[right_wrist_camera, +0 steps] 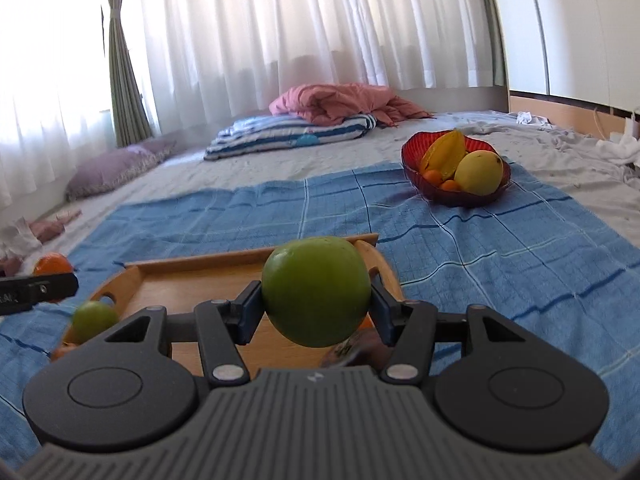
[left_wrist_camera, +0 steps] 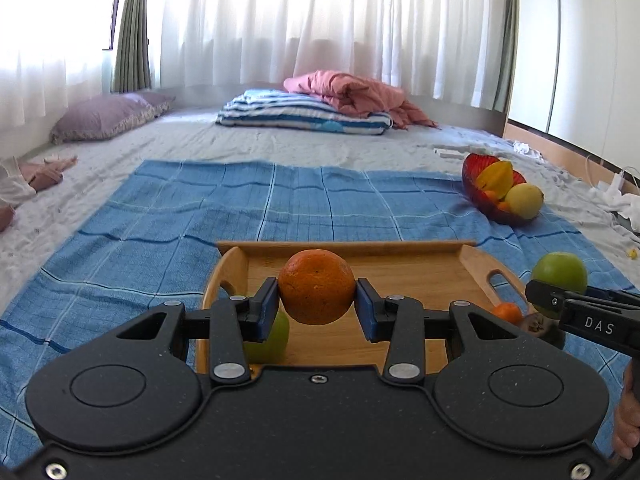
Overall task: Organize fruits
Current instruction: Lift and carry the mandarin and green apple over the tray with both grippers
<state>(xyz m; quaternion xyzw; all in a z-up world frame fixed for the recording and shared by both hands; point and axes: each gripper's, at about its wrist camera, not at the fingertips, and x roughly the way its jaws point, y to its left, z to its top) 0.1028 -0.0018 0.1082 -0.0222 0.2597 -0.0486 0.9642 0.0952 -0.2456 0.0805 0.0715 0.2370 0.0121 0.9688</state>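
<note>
Above the wooden tray on the blue checked cloth, the left gripper was clamped on an orange and the right gripper on a green apple, both fruits lifted clear of the tray. The red bowl, already crowded with a starfruit and a yellow fruit, sat well apart on the cloth's far right. Round fruit pinched at its widest could slip out, and another piece dropped into that full bowl might roll off or tip it on the soft bedding.
</note>
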